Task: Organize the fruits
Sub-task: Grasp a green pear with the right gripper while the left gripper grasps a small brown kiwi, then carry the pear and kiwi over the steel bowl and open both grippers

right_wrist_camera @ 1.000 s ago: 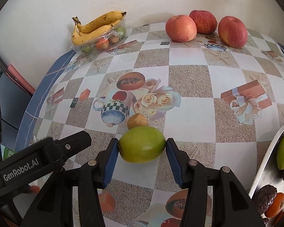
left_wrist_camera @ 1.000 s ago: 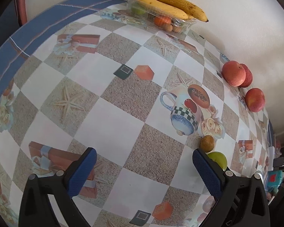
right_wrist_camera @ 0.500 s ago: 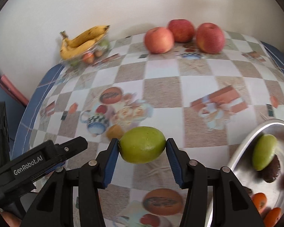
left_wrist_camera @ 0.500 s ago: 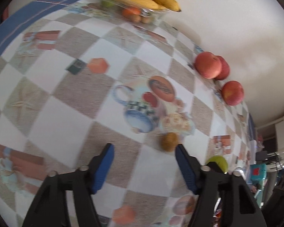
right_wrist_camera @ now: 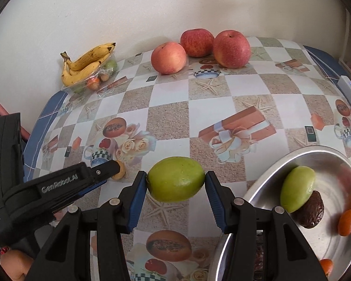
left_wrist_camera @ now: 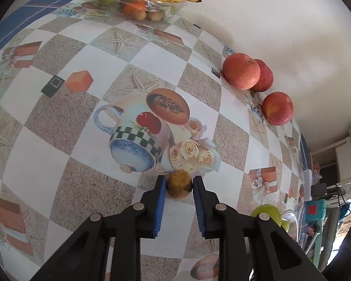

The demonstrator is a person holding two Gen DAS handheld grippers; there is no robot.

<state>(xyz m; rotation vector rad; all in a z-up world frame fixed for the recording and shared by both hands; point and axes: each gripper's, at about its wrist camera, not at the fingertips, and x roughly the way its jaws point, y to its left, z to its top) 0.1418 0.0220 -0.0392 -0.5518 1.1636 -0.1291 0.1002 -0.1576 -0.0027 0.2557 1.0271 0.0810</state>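
Right tool (right_wrist_camera: 176, 180) holds a green fruit (right_wrist_camera: 176, 179) pinched end to end between its blue pads, lifted above the desk (right_wrist_camera: 170, 107) at lower centre of the right wrist view; the metal tray (right_wrist_camera: 264, 182) sits at lower right of that frame, already carrying another green fruit (right_wrist_camera: 297, 188), a dark wrinkled fruit (right_wrist_camera: 311, 210) and small orange ones. To finish this step well, the carry should swing rightward over the tray rim and come low before the pads let go, aiming for the bare metal left of the fruits there so the round load does not roll out or knock the others. Left tool (left_wrist_camera: 179, 186) is narrowed around a small brown fruit (left_wrist_camera: 179, 184) resting on the desk at lower centre of the left wrist view; the pads look to be touching its sides, though whether the grip is firm I cannot tell. A straight lift with steady pressure suits so small and round a thing. Three red apples (right_wrist_camera: 199, 46) stand along the wall at upper centre, and bananas (right_wrist_camera: 86, 64) lie on a clear punnet (right_wrist_camera: 98, 79) at upper left, all well apart from both paths. Only the tray rim and the fruits crowding the tray stand in the way.
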